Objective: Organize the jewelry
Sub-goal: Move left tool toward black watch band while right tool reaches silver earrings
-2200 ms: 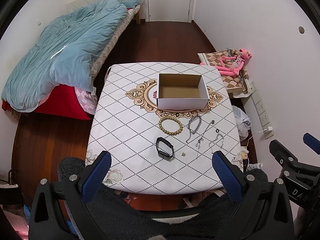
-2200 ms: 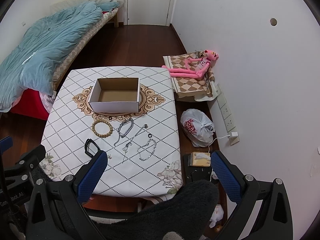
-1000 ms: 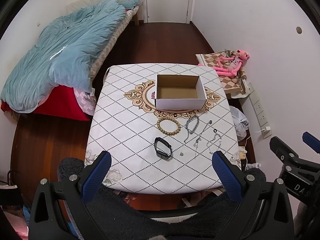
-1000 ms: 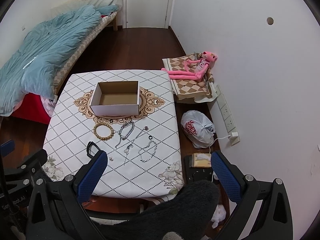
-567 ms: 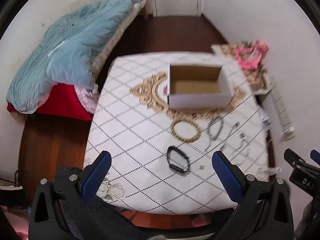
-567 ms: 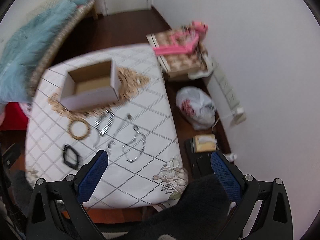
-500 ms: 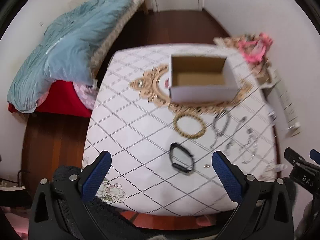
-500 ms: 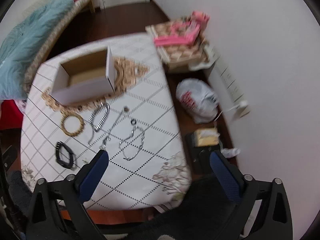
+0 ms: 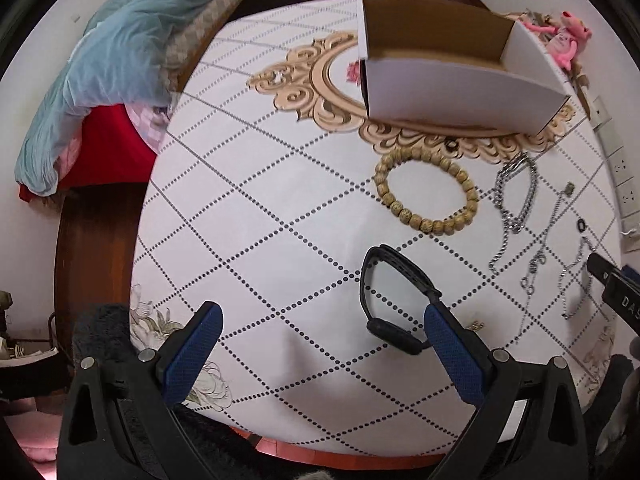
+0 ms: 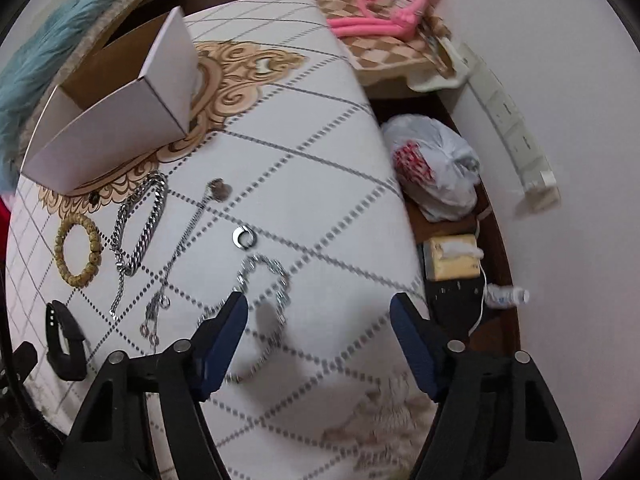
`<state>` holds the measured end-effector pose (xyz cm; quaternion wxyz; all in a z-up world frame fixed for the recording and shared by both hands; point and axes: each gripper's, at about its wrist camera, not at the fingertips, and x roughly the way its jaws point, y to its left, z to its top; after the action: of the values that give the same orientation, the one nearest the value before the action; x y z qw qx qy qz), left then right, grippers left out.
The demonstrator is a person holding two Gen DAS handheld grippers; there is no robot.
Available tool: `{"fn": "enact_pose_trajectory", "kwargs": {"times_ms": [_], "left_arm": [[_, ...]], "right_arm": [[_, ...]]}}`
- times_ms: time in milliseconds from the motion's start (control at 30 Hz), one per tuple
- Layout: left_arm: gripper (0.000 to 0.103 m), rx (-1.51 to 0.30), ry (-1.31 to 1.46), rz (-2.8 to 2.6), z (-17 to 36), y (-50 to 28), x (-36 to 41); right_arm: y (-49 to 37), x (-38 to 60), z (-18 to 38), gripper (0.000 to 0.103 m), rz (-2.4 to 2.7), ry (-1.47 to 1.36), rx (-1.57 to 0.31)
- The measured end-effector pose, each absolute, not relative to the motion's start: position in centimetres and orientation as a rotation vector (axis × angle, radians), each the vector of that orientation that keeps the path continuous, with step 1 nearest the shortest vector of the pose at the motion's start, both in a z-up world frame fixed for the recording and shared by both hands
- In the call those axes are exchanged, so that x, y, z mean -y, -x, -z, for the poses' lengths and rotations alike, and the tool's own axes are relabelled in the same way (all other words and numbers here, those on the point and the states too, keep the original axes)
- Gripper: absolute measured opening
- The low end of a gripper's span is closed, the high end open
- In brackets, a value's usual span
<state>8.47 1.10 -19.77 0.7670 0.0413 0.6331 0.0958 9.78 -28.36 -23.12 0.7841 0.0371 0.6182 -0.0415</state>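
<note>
An open white cardboard box [image 9: 460,92] stands on the patterned table [image 9: 248,208]; it also shows in the right wrist view [image 10: 116,120]. In front of it lie a wooden bead bracelet [image 9: 427,190], a black band [image 9: 394,300], a thick silver chain [image 10: 142,224], a thin chain with a pendant [image 10: 188,236], a small ring [image 10: 243,237] and a silver link bracelet [image 10: 266,280]. My left gripper [image 9: 320,340] is open and empty, low over the table, its right finger beside the black band. My right gripper [image 10: 318,332] is open and empty just over the silver link bracelet.
A bed with a blue duvet [image 9: 108,60] stands left of the table. On the floor to the right are a white plastic bag [image 10: 436,172], a pink plush toy [image 10: 384,0] on a checked cushion, a tissue pack [image 10: 452,258] and wall sockets [image 10: 516,136].
Both grippers have dropped down and forward toward the table, so the jewelry appears much larger. The left one now sits by the black band, the right one over the silver link bracelet.
</note>
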Motion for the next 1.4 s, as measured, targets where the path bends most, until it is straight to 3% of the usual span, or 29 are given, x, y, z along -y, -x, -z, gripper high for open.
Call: {"fn": "enact_pose_trajectory", "kwargs": {"times_ms": [200,267,300,467,900,1033,1367,1400], "left_arm": [[0.103,-1.401,-0.069,-0.216,20.8,-8.5,-1.7],[0.103,-1.412,-0.042,-0.222,20.9,-8.5,-2.3],[0.103,-1.413,-0.028,-0.230,20.8,-8.5,-2.9],[0.103,-1.415,-0.011,-0.246,20.9,-7.9,-4.4],[0.102,-1.431,0.089,-0.142,23.3,-9.7,-4.6],[0.089,-1.435,0.123,-0.083,23.8,-10.7,-3.7],[0.089,-1.438,0.253,-0.020,24.1,-11.6,-4.0],[0.084,-1.435,0.240,-0.027,24.2,-11.3,-3.2]], "right_arm": [[-11.0,26.9,23.6,0.043,0.050,-0.071,-1.311],[-10.8,26.4,23.6,0.028,0.042,-0.070,-1.296],[-10.7,26.0,23.5,0.006,0.036,-0.064,-1.291],[-9.6,25.9,23.2,0.000,-0.009,-0.179,-1.319],[-4.0,27.5,17.6,0.000,-0.091,-0.369,-1.195],[-4.1,28.1,17.0,0.000,-0.081,-0.364,-1.194],[-4.2,29.3,16.0,0.000,-0.065,-0.411,-1.160],[-4.3,29.4,15.9,0.000,-0.067,-0.414,-1.157]]}}
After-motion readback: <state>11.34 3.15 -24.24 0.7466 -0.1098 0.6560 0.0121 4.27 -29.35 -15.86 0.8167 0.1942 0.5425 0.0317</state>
